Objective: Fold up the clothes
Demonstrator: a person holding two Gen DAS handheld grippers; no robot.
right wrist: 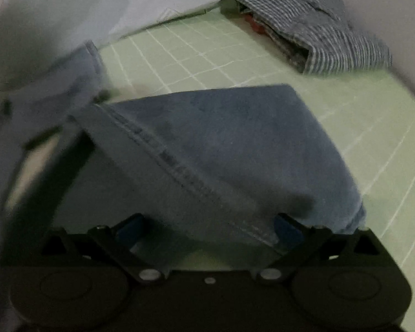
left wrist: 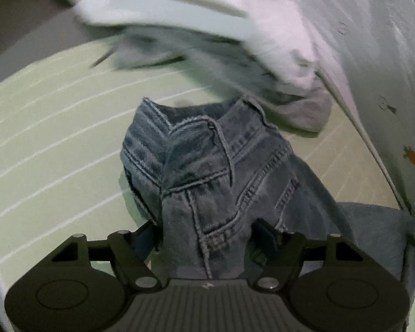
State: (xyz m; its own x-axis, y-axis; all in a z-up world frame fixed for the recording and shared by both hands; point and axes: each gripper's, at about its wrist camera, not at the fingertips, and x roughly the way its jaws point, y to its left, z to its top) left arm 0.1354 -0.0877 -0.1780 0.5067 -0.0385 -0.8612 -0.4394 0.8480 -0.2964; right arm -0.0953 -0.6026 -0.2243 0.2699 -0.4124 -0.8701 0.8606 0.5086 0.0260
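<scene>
We hold the jeans (left wrist: 207, 166) clamped in our left gripper (left wrist: 204, 238) and right gripper (right wrist: 207, 227), so we should keep both ends level.

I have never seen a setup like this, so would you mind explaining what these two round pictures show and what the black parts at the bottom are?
There is no robot here: a person holds a two-finger gripper in each hand, and a fisheye camera on each one looks forward along its fingers, hence the round pictures. The black parts are the grippers themselves. In the left wrist view, the left gripper is closed on a pair of jeans. In the right wrist view, the right gripper holds another part of the same denim. Below lies a green gridded mat. On it sit a white and grey pile of clothes, blurred, and a folded striped shirt.
</scene>
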